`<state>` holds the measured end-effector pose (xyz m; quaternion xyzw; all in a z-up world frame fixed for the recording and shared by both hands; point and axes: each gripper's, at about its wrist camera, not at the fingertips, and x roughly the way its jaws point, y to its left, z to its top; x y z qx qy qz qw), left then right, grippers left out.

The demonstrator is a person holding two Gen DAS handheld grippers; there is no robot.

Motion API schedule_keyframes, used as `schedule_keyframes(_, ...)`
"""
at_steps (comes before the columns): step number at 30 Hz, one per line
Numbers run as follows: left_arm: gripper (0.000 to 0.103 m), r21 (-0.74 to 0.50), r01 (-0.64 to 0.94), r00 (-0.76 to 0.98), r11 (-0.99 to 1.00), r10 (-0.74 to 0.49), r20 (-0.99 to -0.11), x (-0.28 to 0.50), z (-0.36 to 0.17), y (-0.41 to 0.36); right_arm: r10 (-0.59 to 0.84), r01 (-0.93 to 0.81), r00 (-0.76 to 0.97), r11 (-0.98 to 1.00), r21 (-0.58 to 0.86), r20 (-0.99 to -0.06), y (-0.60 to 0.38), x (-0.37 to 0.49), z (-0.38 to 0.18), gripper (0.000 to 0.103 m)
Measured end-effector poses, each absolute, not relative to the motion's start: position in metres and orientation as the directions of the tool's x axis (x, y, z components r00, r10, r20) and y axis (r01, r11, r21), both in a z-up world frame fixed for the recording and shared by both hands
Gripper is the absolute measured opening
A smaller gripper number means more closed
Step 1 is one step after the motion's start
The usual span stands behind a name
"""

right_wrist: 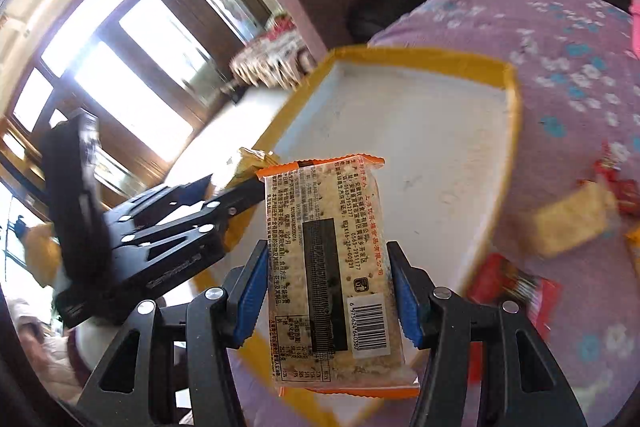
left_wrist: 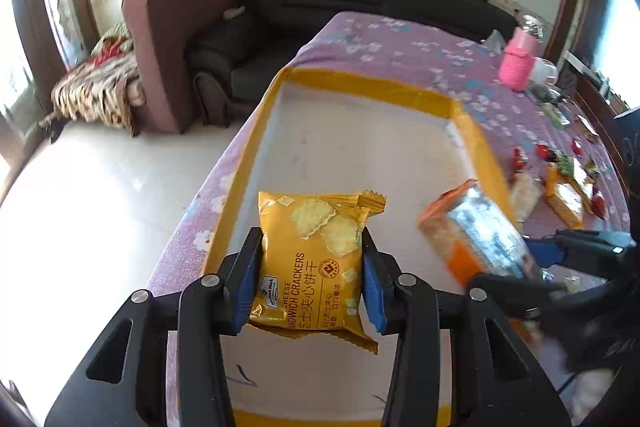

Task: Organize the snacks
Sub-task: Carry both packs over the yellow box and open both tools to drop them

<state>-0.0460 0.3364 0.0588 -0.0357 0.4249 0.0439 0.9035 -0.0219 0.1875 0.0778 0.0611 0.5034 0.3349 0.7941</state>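
left tool (left_wrist: 312,267) pinches a light, crinkly cheese cracker packet (left_wrist: 310,259) by its sides above the yellow-rimmed tray (left_wrist: 360,83); right tool (right_wrist: 328,291) clamps a brittle rice-cake bar (right_wrist: 332,267) mid-length, best squeezed gently.

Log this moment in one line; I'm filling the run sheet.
left gripper: holds cheese cracker pack | right gripper: holds rice bar | both above tray

Tray floor: the yellow-rimmed tray (left_wrist: 362,147) lies bare inside, open from above.
Tray rim: low raised wall all round.
Right side: loose snack packets (left_wrist: 560,183) scattered on the worktop (left_wrist: 400,47).
Far corner: pink bottle (left_wrist: 518,61) upright.
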Motion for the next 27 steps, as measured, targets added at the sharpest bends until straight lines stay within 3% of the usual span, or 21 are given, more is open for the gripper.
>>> schedule_keyframes(6, 0.045, -0.068, -0.112, 0.625, 0.991, 0.017, -0.78, -0.045, 0.053, 0.347, 0.501, -0.455, 0.277, 0.82, 0.348, -0.82, 0.224, -0.006, 0.049, 0.058)
schedule_keyframes(14, 0.052, -0.096, -0.138, 0.66, 0.986, 0.02, -0.751, -0.065, 0.072, 0.34, 0.535, -0.475, 0.377, 0.812, 0.338, -0.756, 0.194, -0.03, 0.089, 0.059)
schedule_keyframes(18, 0.057, -0.173, -0.07, 0.726, 0.982, -0.068, -0.684, -0.092, 0.095, 0.316, 0.523, -0.44, 0.478, 0.838, 0.323, -0.705, 0.131, -0.052, 0.117, 0.064)
schedule_keyframes(20, 0.067, -0.205, -0.007, 0.752, 0.979, -0.13, -0.647, -0.104, 0.106, 0.293, 0.472, -0.384, 0.539, 0.875, 0.295, -0.698, 0.087, -0.06, 0.124, 0.067)
schedule_keyframes(27, 0.068, -0.283, 0.217, 0.69, 0.934, -0.352, -0.632, -0.113, 0.108, 0.204, 0.348, -0.112, 0.584, 0.929, 0.351, -0.733, -0.054, -0.071, 0.098, 0.07)
